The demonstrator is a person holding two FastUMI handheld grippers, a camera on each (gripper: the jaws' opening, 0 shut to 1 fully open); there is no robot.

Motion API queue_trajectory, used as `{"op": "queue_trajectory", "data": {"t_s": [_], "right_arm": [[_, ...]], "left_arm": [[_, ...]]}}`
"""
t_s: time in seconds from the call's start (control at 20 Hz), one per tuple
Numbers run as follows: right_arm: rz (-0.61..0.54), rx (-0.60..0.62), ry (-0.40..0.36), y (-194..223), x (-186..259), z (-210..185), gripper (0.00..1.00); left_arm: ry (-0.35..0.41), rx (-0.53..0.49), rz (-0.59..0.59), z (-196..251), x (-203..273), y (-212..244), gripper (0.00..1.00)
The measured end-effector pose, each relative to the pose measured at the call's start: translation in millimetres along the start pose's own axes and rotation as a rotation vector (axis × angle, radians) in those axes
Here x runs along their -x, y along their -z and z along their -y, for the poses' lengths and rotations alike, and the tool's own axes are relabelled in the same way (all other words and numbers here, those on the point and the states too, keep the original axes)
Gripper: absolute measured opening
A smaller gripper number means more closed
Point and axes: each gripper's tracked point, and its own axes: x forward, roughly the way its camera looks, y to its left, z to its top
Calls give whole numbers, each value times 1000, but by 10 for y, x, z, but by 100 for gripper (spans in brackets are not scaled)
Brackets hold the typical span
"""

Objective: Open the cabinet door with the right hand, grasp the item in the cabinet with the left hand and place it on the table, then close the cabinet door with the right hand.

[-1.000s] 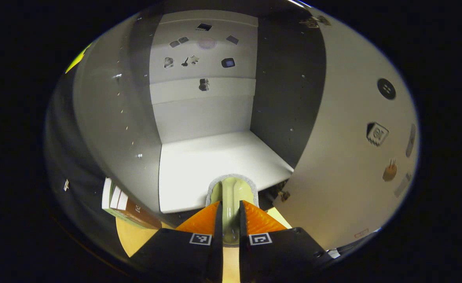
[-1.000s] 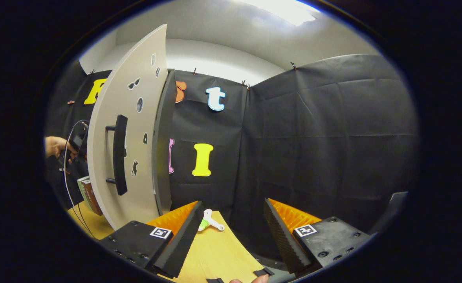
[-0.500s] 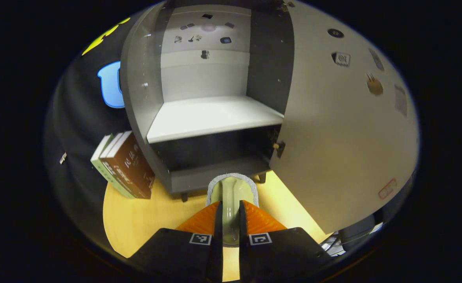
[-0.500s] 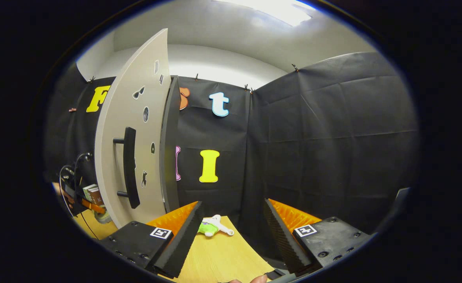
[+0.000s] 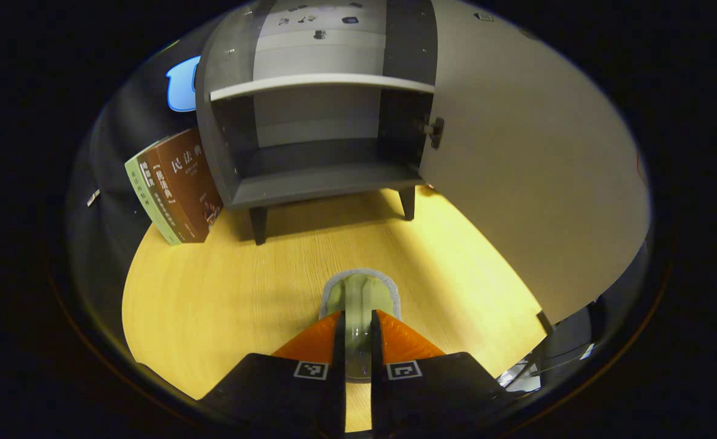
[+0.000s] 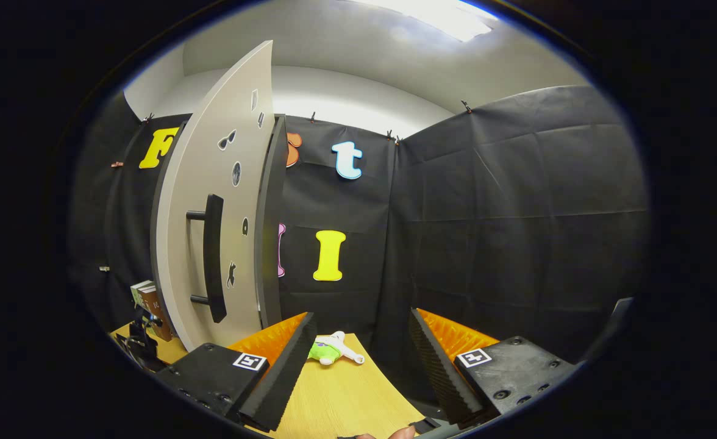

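Since half a second ago my left gripper (image 5: 357, 332) has come down and back from the cabinet (image 5: 310, 116): its shelf then lay near the middle of the left gripper view, now it sits high and far, and much more of the counter (image 5: 230, 292) shows. Its fingers are pressed together on the item (image 5: 358, 292), a pale green, smooth, rounded piece with a grey fuzzy border, which hangs low over the bare yellow wood grain; I cannot tell if it touches the counter. The cabinet is dark grey outside, with a lighter flat shelf and short tapered legs, and both compartments look empty. The cabinet door (image 5: 529, 177), a plain matt light board, stands wide open to the right.

In the right gripper view little has changed. My right gripper (image 6: 361, 350) has its ribbed fingers wide apart and holds nothing. The door's outer face carries a long black bar handle (image 6: 213, 256) and small dark stickers. A small plush toy (image 6: 331, 350), green and white, lies on the counter near the far wall. Two books (image 5: 172, 183) lean against the cabinet's left side.
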Motion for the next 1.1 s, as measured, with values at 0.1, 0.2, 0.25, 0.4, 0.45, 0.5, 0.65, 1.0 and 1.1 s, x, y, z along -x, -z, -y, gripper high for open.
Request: {"op": "queue_trajectory", "data": {"t_s": [0.1,0.2,0.25,0.4,0.45,0.5,0.65,1.0,1.1], "right_arm": [[-4,2,-1,-2,14,15,97],[-9,1,1,4,44,52,97],[-12,2,3,12,48,69,97],[-25,6,7,51,67,107,97],[-29,3,6,57,66,110,97],[-31,1,5,63,63,105,97],[-36,4,3,66,60,103,97],[-45,18,-20,89,19,24,97],[-44,19,-21,90,15,22,97]], "left_arm": [[-12,-7,-1,-19,-119,113,20],[-19,-29,-3,-19,-211,214,20],[-20,-37,-5,-18,-237,273,20],[-27,-42,-17,-24,-318,368,20],[-34,-39,-20,-20,-337,404,22],[-40,-36,-22,-17,-357,423,22],[-63,-46,-20,-30,-410,473,20],[-73,-40,-6,-16,-417,469,27],[-51,-38,0,-10,-396,460,49]]}}
